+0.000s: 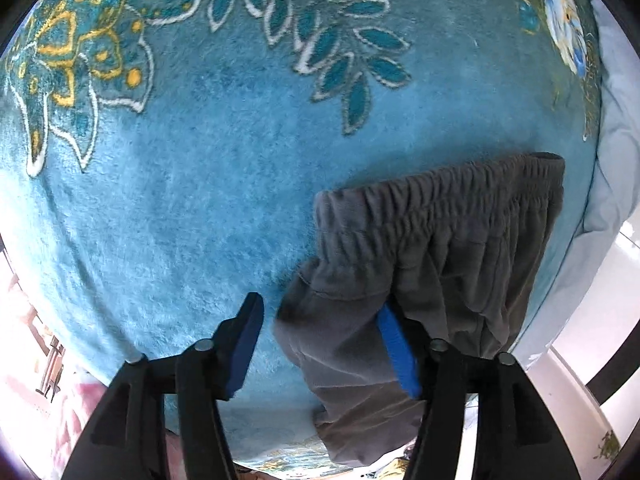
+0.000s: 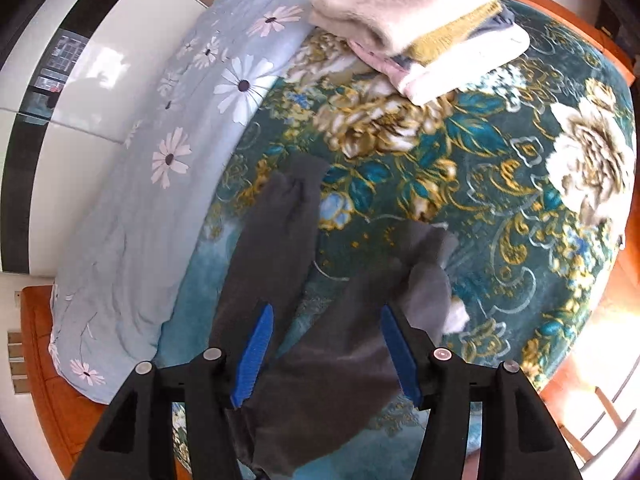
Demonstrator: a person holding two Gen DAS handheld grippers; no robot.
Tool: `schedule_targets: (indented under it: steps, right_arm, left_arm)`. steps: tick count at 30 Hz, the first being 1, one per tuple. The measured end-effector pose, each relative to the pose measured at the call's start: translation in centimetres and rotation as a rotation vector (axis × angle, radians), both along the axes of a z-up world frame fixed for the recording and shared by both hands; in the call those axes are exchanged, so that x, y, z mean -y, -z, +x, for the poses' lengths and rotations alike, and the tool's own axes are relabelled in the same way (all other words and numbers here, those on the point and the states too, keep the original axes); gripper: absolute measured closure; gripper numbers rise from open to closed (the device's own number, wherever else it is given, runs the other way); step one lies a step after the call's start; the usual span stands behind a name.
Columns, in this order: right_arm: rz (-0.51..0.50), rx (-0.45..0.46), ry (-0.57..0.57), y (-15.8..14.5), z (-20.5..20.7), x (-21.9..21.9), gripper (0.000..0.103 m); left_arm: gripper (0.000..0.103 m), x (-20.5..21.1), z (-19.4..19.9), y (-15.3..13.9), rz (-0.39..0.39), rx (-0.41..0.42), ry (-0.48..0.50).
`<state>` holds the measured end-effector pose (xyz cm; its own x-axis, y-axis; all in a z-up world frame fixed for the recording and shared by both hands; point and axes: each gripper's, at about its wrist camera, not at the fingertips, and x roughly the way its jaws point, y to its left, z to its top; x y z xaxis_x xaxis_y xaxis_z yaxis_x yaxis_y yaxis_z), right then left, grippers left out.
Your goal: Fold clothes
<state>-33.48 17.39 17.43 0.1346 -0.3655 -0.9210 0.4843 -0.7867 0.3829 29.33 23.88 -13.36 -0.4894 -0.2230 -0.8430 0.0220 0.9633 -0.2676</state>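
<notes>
Left wrist view: the left gripper (image 1: 320,344) hangs spread wide, holding nothing, over the waist end of the grey trousers (image 1: 432,240), whose elastic band lies ahead and to its right on the teal blanket (image 1: 180,208). The right gripper (image 2: 326,352) is likewise agape above the crotch, the two legs running away from it. To fold well, I would pinch the waistband corner squarely (both layers) and keep the legs aligned. Folded clothes (image 2: 416,28) sit well beyond.
</notes>
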Motion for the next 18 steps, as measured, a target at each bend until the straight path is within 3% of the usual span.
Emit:
schedule_targets:
  steps: [3,4,5,8,13,18]
  right_arm:
    - [0.036,0.019,0.011,1.2,-0.3,-1.9,0.042]
    - [0.05,0.028,0.016,1.8,-0.6,-2.6,0.042]
    - [0.062,0.037,0.019,2.3,-0.8,-3.3,0.042]
    - [0.084,0.068,0.018,3.9,-1.6,-4.5,0.042]
    - [0.109,0.148,0.02,7.8,-3.7,-5.6,0.041]
    - [0.16,0.25,0.043,13.8,-5.6,-5.8,0.041]
  left_arm:
    - [0.048,0.4,-0.1,-0.3,-0.027,0.024,0.013]
    - [0.064,0.6,-0.2,-0.6,-0.04,0.037,0.017]
    - [0.073,0.9,-0.3,-1.0,-0.04,0.052,0.024]
    - [0.09,1.9,-0.9,-2.4,-0.031,0.106,0.048]
    - [0.095,3.5,-1.8,-6.4,-0.047,0.199,0.08]
    - [0.095,4.6,-2.4,-10.8,-0.083,0.27,0.093]
